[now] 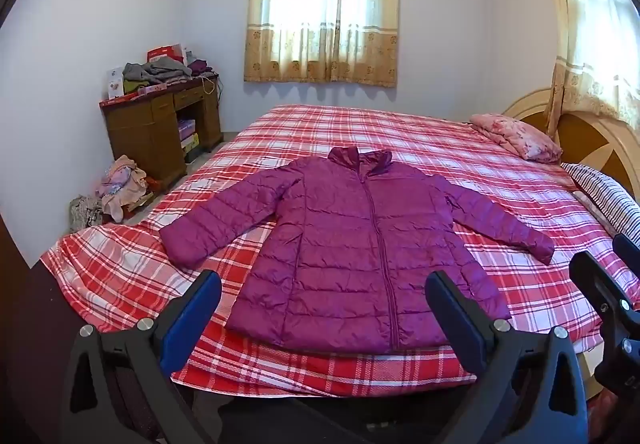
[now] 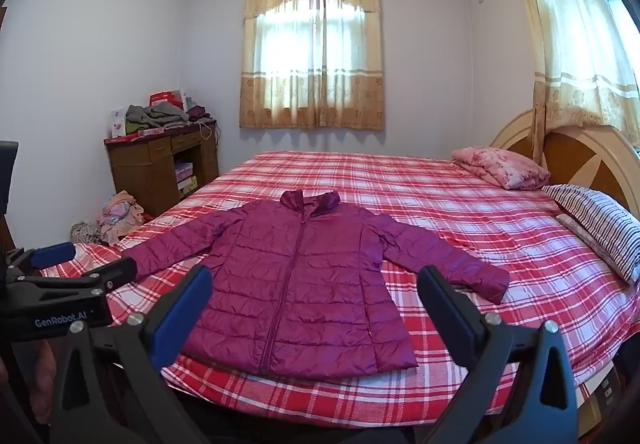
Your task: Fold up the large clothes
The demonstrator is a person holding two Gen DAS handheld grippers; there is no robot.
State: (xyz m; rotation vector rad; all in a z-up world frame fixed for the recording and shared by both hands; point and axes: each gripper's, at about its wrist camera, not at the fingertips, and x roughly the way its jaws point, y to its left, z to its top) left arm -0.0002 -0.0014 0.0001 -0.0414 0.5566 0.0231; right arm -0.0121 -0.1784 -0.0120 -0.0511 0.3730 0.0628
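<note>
In the left wrist view, the purple quilted jacket (image 1: 352, 240) lies flat and zipped on the red plaid bedspread (image 1: 500, 180), front up, collar toward the far window, both sleeves spread out to the sides, hem near the bed's near edge. The left gripper (image 1: 323, 308) hovers above that near edge, its blue-padded fingers (image 1: 188, 320) spread wide on either side of the jacket's hem and touching nothing; the jacket sits between and beyond them, apart from both. At the right border part of the right gripper (image 1: 608, 296) shows, above the bedspread and beside the jacket's right sleeve. In the right wrist view, the jacket (image 2: 296, 284) lies the same way on the bedspread (image 2: 460, 196), and the right gripper (image 2: 314, 308) has its fingers (image 2: 178, 316) wide apart and empty, framing the jacket's lower half without contact. The left gripper (image 2: 86, 262) appears at the left, beside the jacket's left sleeve cuff, fingers parted and holding nothing
</note>
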